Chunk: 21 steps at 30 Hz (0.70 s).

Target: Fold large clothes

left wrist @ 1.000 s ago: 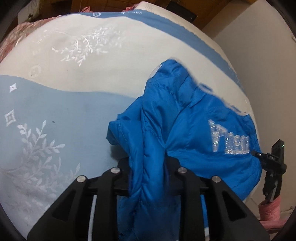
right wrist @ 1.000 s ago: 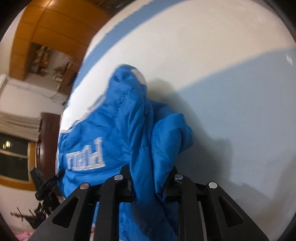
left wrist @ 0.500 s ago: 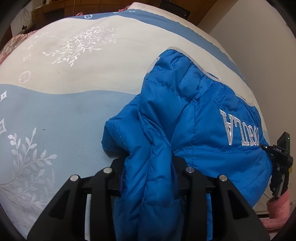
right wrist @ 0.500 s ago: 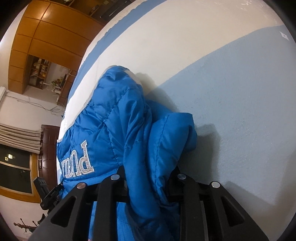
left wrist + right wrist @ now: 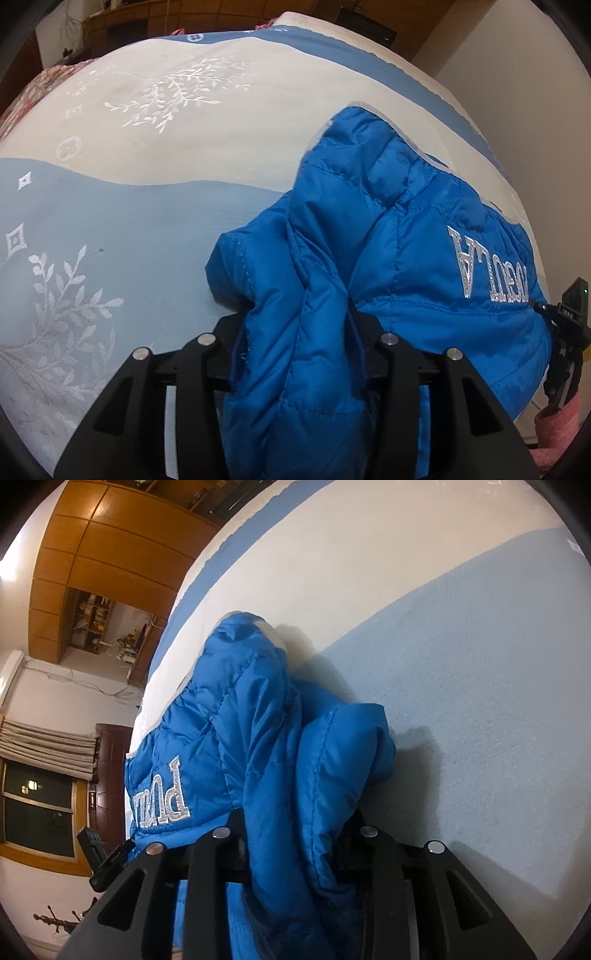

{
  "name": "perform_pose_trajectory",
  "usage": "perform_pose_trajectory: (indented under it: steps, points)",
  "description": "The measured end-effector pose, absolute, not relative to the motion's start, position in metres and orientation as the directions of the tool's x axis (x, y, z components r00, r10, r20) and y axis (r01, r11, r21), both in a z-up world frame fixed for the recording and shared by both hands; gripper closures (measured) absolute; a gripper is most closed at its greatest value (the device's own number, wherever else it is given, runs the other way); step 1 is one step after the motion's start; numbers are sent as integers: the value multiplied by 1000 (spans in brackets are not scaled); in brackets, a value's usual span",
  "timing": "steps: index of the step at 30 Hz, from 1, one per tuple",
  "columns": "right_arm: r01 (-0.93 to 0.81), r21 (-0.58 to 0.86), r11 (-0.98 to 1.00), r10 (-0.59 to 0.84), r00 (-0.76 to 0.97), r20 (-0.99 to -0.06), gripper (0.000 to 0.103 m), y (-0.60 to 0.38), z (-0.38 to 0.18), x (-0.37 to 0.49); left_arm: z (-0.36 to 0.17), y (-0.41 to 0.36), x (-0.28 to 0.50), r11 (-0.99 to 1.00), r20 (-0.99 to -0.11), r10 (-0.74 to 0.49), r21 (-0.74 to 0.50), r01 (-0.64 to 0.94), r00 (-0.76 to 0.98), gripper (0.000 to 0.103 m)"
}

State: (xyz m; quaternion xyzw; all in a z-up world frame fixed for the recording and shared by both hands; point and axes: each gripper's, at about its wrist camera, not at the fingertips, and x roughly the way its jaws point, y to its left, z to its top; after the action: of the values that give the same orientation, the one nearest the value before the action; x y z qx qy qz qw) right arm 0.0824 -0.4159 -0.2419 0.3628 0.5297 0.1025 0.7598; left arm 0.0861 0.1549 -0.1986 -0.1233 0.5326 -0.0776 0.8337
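- Blue jacket (image 5: 388, 236) lies bunched on the bed (image 5: 147, 206), no tidy fold visible.
- Left gripper (image 5: 299, 354) and right gripper (image 5: 291, 834) jaws each pinch a jacket fold.
- Most folding probably remains.

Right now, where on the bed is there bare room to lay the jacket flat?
Free: bedspread left of blue jacket, and right of it in the right wrist view. Crowded: near edge, where left gripper and right gripper clamp it.

Bright blue quilted jacket (image 5: 388, 258) with silver lettering (image 5: 487, 273) lies on a bedspread (image 5: 147, 206) banded cream and pale blue, white leaf sprigs at eight o'clock.
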Motion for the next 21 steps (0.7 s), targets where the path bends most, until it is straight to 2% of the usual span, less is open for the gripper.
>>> perform_pose_trajectory:
  steps: [3,9,13,21]
  points:
    - [217,632,744,518,410,-751,64,-418,-229,80,-188,158,83,962,-879,-228,-270,-41,419,52]
    - [146,533,834,440,406,-801,63,-421,-184,63,-142,157,59,976,-864,-148,-206,-68,482,54]
    - [49,429,902,372,415,-830,65,-403,-154,50,-112,131,41,985,-845,-131,-171,-31,519,54]
    - [-70,369,927,360,443,-821,67,-356,-136,50,-119,60,28,986,-852,-158,-166,28,500,54]
